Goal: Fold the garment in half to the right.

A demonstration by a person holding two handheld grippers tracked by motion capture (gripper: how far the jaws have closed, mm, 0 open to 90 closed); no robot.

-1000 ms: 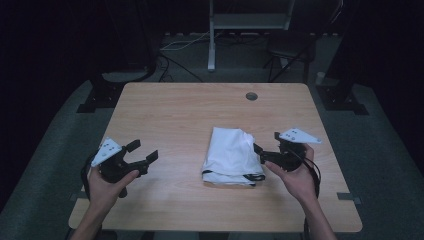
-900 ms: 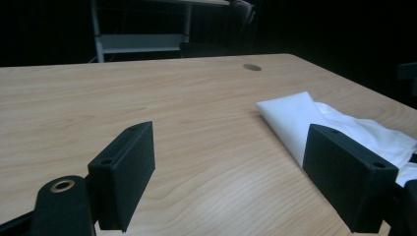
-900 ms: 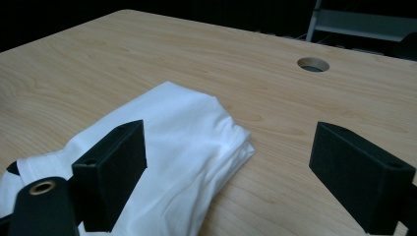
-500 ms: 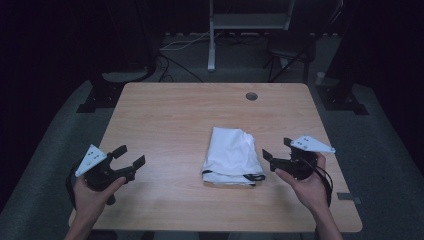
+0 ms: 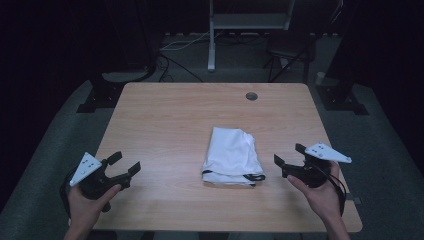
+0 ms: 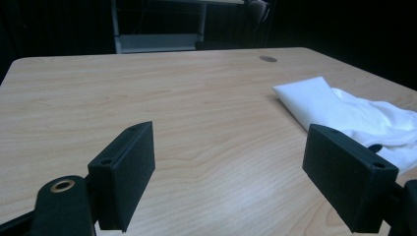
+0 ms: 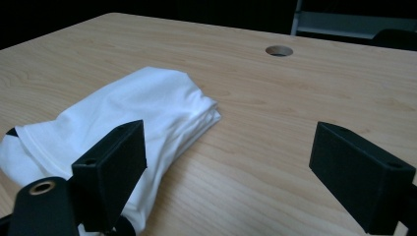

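A folded white garment [image 5: 232, 156] with a black-trimmed edge lies right of the middle of the wooden table [image 5: 180, 120]. My left gripper [image 5: 125, 163] is held open over the table's front left corner, well apart from the cloth, with nothing between its jaws. My right gripper [image 5: 289, 156] is open just right of the garment, a short gap away, and holds nothing. In the left gripper view [image 6: 231, 172] the garment [image 6: 354, 115] lies ahead to the right. The right gripper view [image 7: 231, 167] has the garment [image 7: 123, 118] ahead on the left, behind the left jaw.
A round cable hole [image 5: 251, 96] sits near the table's far edge. Beyond the table stand a white metal frame [image 5: 212, 37], dark stand bases [image 5: 102, 92] and a chair [image 5: 290, 47] on the grey floor.
Both grippers have drawn back from the garment toward the front of the table: the left one to the front left corner, the right one rightward. The garment has stayed where it was.
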